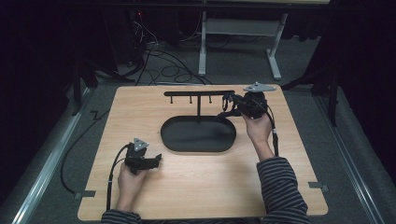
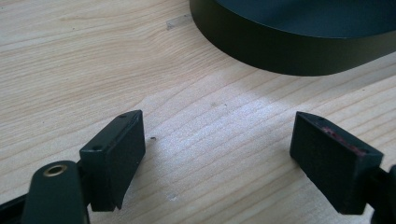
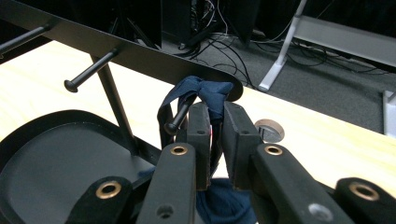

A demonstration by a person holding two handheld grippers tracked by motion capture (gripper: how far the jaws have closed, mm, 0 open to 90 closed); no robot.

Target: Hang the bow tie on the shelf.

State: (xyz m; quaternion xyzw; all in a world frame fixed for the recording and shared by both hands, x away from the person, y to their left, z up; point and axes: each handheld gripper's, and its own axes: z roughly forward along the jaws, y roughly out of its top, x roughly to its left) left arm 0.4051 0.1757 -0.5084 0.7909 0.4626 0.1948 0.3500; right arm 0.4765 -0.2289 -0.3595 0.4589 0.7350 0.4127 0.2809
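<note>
Navy cloth loop pinched upright in right gripper, over peg

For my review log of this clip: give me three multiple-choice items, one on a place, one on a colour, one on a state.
1. Where are the right tongs?
A. at the rack's right end
B. inside the tray
C. off the table

2. What colour is the cloth?
A. red
B. dark blue
C. white

3. How do the left tongs stand?
A. shut on a peg
B. shut on the cloth
C. open over bare wood

Answers: 1 A, the high view shows them by the rack's end; 2 B, the right gripper view shows blue fabric; 3 C, the pads stand apart.
</note>
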